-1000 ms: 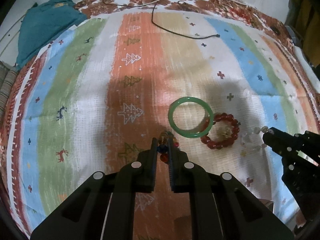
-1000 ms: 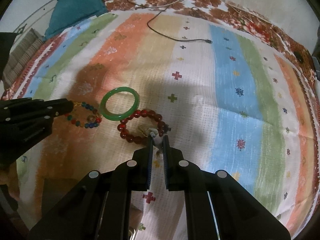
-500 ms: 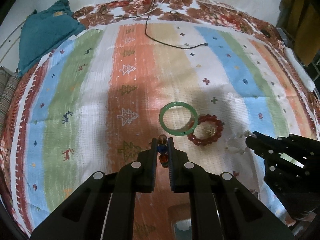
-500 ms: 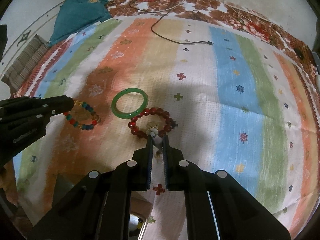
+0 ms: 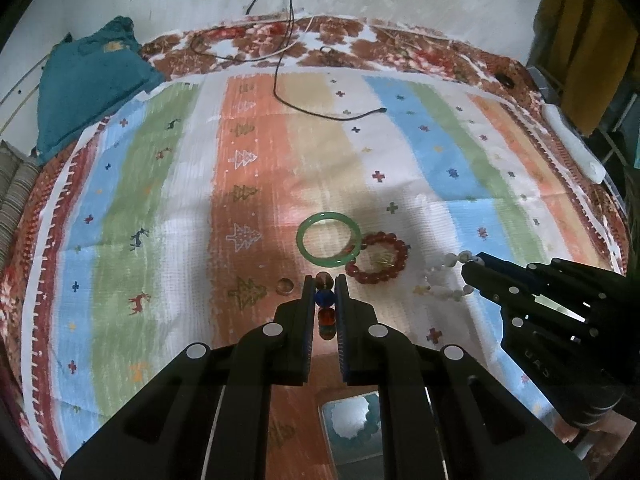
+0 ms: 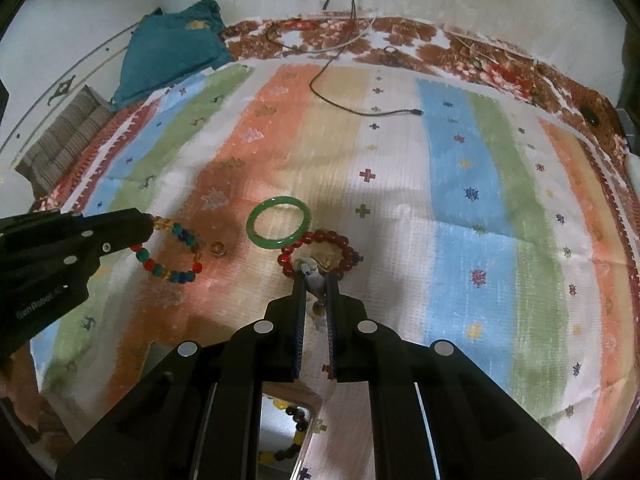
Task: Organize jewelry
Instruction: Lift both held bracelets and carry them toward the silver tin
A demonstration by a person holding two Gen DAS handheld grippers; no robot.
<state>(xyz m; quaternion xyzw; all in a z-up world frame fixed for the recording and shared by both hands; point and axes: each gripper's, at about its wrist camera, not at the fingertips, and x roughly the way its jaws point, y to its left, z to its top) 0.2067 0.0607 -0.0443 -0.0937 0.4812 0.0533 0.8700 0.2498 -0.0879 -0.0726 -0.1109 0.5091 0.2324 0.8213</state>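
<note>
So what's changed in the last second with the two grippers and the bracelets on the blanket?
Both grippers have lifted away from the blanket. The left gripper stays shut on the multicoloured bead bracelet, now hanging clear, and a loose amber bead shows where it lay. The right gripper keeps its grip on the white bead bracelet, also raised. The green bangle and red bead bracelet lie as before, touching.

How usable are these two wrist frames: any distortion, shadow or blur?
Left wrist view: strong fisheye bowing with dark corners; a broad shadow covers the green bangle; the beads between the fingers stay readable. Right wrist view: same curvature; shadow dims the red bead bracelet; the pale beads at the fingers look soft.
</note>
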